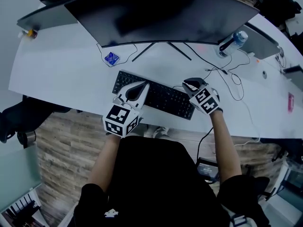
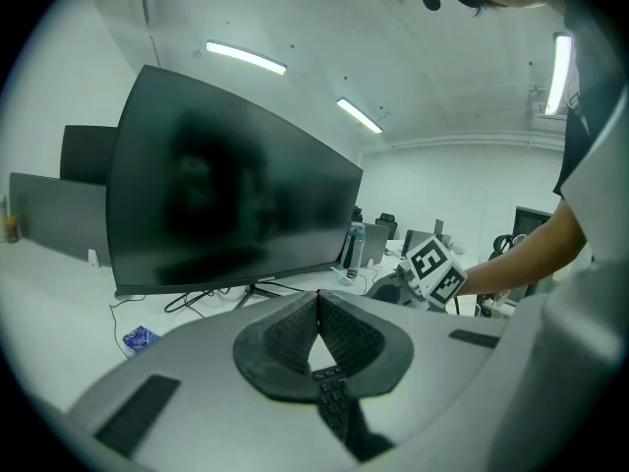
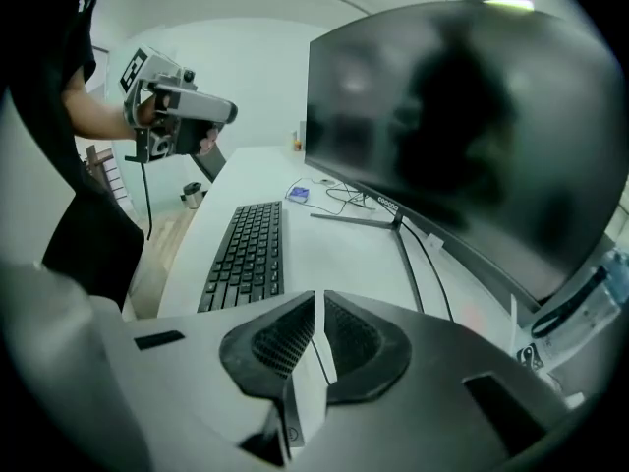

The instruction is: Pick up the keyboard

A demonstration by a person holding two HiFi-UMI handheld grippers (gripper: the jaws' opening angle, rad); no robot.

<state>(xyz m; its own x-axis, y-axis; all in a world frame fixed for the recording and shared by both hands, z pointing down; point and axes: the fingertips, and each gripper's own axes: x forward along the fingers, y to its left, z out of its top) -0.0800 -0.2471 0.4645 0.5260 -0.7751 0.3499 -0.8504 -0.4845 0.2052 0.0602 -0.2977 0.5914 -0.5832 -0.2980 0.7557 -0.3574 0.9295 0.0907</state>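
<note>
- Two pairs of jaws clenched, nothing held
- Left gripper (image 1: 141,88) above left end of keyboard (image 1: 163,97), keys just beneath its tips
- Right gripper (image 1: 191,85) at keyboard's right end, keyboard flat on desk (image 1: 66,74)

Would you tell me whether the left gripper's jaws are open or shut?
Shut: the left gripper has its tips touching, holding nothing.

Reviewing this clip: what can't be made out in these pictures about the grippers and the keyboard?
- Head view: the left gripper covers the keyboard's left end, so whether they touch cannot be told.
- Head view: the right gripper's own body hides its jaws, so whether it touches the keyboard's right end is unclear.
- Left gripper view: that gripper's body hides most of the keyboard.
- Head view: the print on the blue packet is too small to read.
</note>
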